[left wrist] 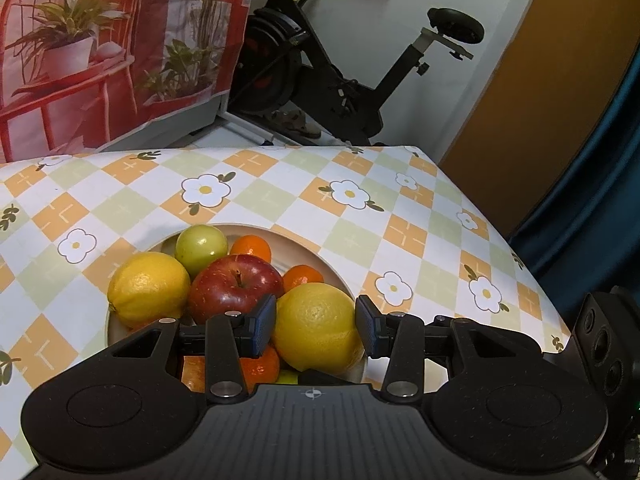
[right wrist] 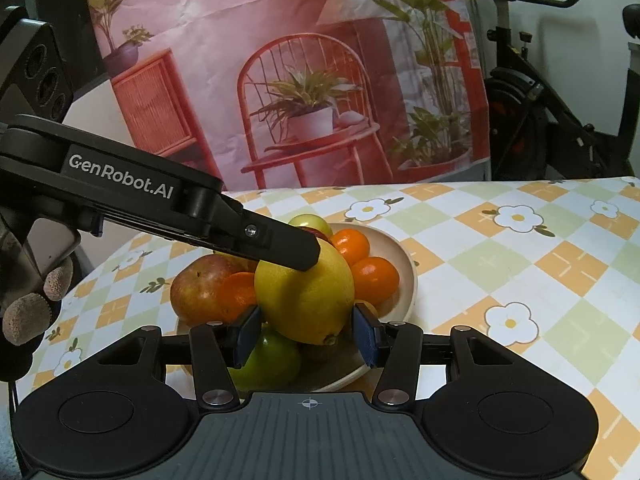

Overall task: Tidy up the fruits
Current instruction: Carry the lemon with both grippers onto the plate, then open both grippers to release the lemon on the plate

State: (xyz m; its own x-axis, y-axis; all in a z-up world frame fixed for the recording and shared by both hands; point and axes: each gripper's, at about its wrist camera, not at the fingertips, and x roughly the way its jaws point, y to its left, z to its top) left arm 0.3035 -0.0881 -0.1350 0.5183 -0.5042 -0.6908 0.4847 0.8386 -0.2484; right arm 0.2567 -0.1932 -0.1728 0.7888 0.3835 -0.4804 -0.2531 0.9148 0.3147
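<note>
Fruits piled in a beige bowl (right wrist: 404, 268) on a flower-checked tablecloth (right wrist: 520, 264), large yellow lemon (right wrist: 306, 300) uppermost, left gripper (left wrist: 316, 322) clamped around it, right gripper (right wrist: 306, 334) straddling the same lemon, contact unclear, red apple (left wrist: 234, 286) alongside.

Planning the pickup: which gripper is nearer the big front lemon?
Left. The left gripper straddles the lemon, one finger against its top; the right gripper sits just short, pads clear.
</note>
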